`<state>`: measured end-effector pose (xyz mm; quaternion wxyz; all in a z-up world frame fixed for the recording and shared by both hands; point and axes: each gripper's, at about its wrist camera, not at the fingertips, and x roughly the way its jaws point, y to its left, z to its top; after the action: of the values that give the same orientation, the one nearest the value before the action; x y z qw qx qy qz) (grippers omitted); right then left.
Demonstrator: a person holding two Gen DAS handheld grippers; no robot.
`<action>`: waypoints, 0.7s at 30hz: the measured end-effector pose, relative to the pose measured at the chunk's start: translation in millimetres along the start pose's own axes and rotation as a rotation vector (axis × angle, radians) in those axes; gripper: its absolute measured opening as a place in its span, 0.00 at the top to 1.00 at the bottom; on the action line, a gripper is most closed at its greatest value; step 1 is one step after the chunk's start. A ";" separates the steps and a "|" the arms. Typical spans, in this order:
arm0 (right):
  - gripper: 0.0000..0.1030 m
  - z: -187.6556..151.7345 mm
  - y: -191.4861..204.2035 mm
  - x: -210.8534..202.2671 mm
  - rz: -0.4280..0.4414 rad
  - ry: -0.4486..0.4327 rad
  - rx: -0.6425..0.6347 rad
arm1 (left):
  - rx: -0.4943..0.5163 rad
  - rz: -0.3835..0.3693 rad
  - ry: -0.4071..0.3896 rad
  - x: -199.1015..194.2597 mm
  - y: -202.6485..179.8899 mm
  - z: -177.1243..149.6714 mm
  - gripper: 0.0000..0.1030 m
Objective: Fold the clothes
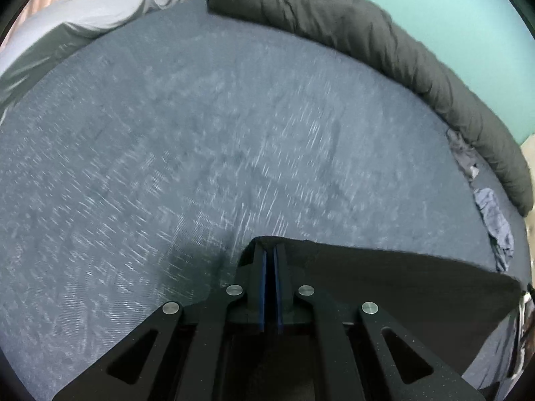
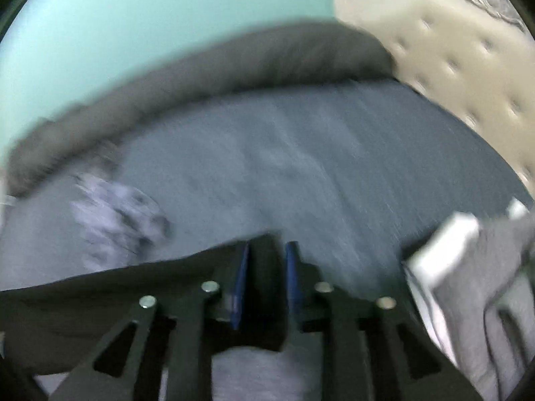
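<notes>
Black, thin cloth: the dark garment [image 1: 384, 277] hangs limp between my two claws above the bed [image 1: 200, 153], one edge stretched from one to the other. My left claw [image 1: 270, 250] is clamped on its corner; my right claw [image 2: 267, 250] stands partly parted with cloth between the pads, and whether they press it I cannot tell. It looks light, floppy and slippery, so corners and hems are the places to hold. No label or writing is readable.

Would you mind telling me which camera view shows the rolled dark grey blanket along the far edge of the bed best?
The left wrist view: there the dark grey blanket is sharp, its folds clear along the wall. The right wrist view shows the same blanket only as a motion-blurred band below the teal wall.
</notes>
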<state>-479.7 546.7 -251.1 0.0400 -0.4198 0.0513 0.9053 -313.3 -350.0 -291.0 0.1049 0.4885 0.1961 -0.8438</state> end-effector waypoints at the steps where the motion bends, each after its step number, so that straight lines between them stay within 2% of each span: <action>1: 0.75 -5.1 -5.9 2.5 -0.005 0.003 0.021 | -0.004 0.004 0.007 3.3 0.7 -0.5 0.92; 4: 0.68 -17.8 -18.7 8.0 -0.006 0.011 0.063 | -0.006 0.009 0.011 6.9 1.7 -0.3 0.90; 11: 0.53 -24.0 -4.1 6.4 0.093 0.041 0.044 | -0.023 0.046 -0.004 -12.6 6.6 3.8 0.72; 16: 0.51 -37.0 13.8 5.5 0.145 0.074 0.032 | -0.019 0.056 -0.007 -36.1 16.1 2.1 0.69; 19: 0.50 -49.9 22.2 0.1 0.179 0.096 0.050 | -0.008 0.022 0.014 -50.2 14.8 -8.0 0.68; 21: 0.49 -57.6 25.9 -5.5 0.211 0.107 0.066 | 0.012 0.013 0.022 -60.0 11.6 -20.2 0.62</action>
<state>-435.7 513.6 -282.4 -0.0443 -0.4584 0.1270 0.8785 -263.2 -352.5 -250.7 0.1052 0.4996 0.1892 -0.8388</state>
